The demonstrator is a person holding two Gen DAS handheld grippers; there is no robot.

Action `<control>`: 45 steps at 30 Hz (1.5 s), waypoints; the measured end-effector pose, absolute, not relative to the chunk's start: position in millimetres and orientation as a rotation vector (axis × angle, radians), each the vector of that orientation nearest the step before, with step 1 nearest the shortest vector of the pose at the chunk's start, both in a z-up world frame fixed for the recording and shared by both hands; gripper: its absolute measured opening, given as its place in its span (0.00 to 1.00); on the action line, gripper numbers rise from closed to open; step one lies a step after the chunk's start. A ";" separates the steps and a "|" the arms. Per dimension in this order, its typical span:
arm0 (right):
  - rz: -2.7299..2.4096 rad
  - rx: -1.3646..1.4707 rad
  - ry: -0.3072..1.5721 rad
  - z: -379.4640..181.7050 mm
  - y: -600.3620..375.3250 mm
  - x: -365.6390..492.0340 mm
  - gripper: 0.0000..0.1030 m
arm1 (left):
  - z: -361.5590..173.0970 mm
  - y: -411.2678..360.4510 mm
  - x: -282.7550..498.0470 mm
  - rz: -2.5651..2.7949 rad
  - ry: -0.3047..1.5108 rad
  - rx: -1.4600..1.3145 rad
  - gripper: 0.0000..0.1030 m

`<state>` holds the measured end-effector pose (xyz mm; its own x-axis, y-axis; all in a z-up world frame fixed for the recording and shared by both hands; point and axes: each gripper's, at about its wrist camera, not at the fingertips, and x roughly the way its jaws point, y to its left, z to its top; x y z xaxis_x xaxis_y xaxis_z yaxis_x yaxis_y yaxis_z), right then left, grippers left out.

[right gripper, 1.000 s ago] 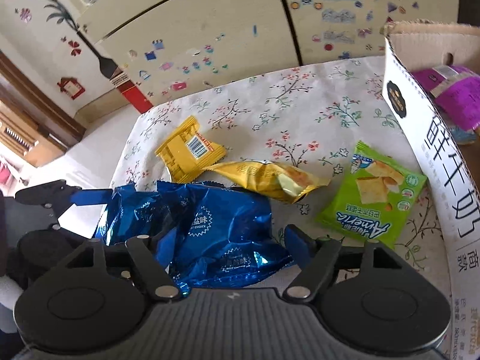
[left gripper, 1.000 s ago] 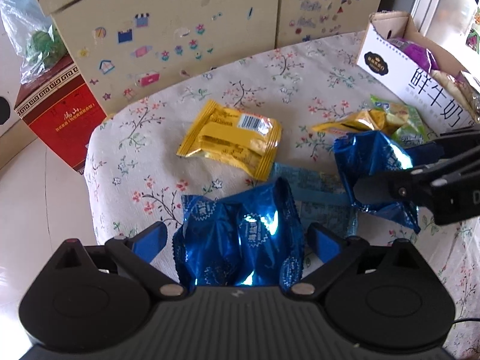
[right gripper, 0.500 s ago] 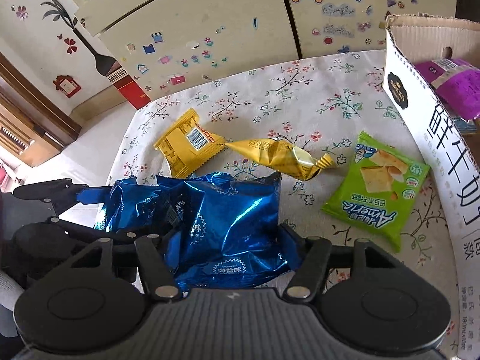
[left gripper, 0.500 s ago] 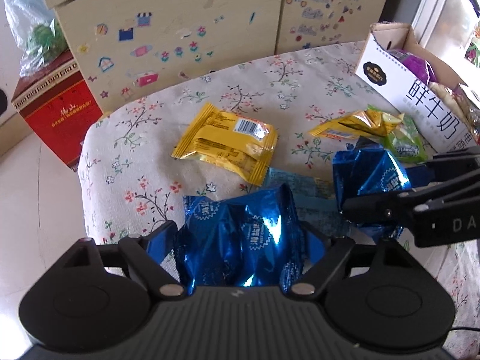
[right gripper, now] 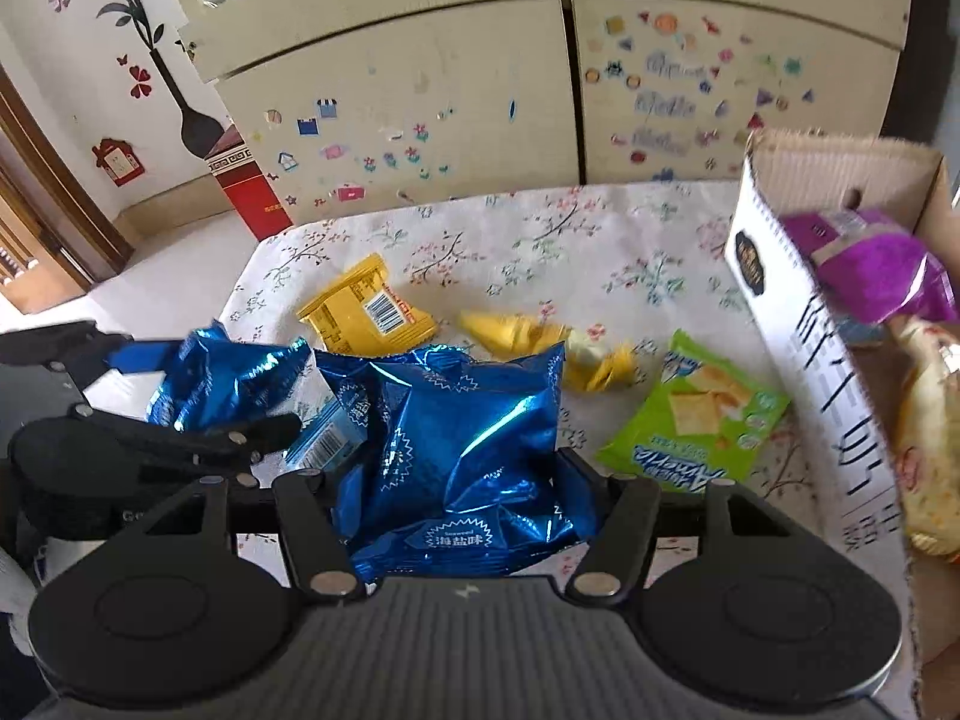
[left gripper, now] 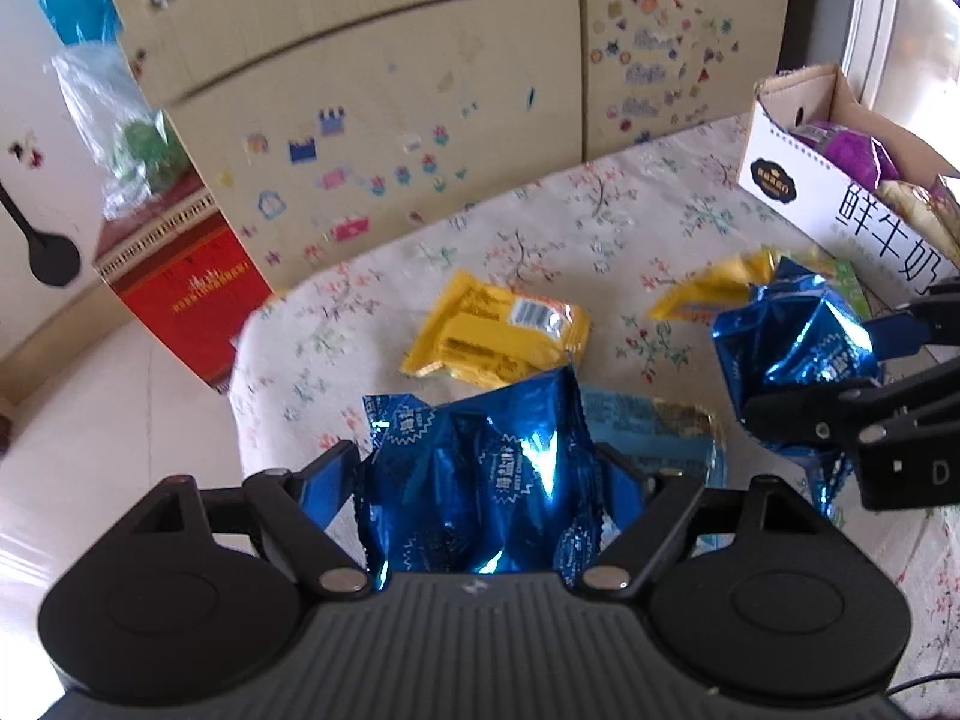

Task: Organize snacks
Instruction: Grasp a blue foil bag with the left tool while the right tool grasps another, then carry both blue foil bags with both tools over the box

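Item 1: left tongs (left gripper: 480,480), clenched on a blue foil packet (left gripper: 486,480), which is crumpled between the blue pads and held above the floral-cloth worktop (left gripper: 540,228).

Item 2: right tongs (right gripper: 462,480), clenched on a second blue foil packet (right gripper: 462,420), likewise raised clear of the cloth. In the left view this packet hangs just beside the cardboard box (left gripper: 798,192).

Item 3: cardboard box, open-topped, standing at the right edge of the worktop, already holding a purple packet (right gripper: 870,270) and at least 1 pale packet.

Item 4: loose stock on the cloth: 1 flat yellow packet (right gripper: 366,312), 1 twisted yellow packet (right gripper: 540,348), 1 green cracker packet (right gripper: 696,414), and 1 light-blue packet (left gripper: 648,426) lying beneath the left tongs. Motion blur makes the small print on these unreadable.

Risks, as judged:
- Foil is slick and air-filled; the pads grip creased wrapper, not contents, so a packet may slide out on the way to the box.
- Hard squeezing may crush the contents or burst a seam.
- Both tongs work close together; heading for the box at once, they may collide or knock its near wall.
- A low carry may sweep the green packet or twisted yellow packet off the worktop.
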<state>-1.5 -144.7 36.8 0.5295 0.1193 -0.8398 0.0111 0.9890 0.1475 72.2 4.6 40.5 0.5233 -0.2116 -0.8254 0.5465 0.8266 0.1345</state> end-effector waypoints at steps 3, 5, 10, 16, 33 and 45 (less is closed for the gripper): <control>0.061 0.124 0.994 42.7 -144.0 -5.3 0.67 | 45.6 2.8 71.5 -0.456 0.891 0.402 0.80; 0.053 0.101 0.978 46.9 -142.8 -7.9 0.67 | 49.1 1.9 70.9 -0.437 0.868 0.408 0.80; 0.044 0.072 0.955 53.8 -141.4 -11.7 0.67 | 59.7 0.7 69.8 -0.400 0.816 0.413 0.80; 0.035 0.053 0.939 60.6 -141.7 -16.5 0.67 | 71.6 -7.3 64.3 -0.364 0.719 0.463 0.80; 0.001 0.058 0.879 84.5 -156.1 -29.2 0.67 | 92.1 -35.2 63.0 -0.363 0.660 0.375 0.80; -0.120 0.154 0.765 130.8 -220.8 -56.9 0.67 | 101.6 -78.4 49.2 -0.487 0.617 0.295 0.80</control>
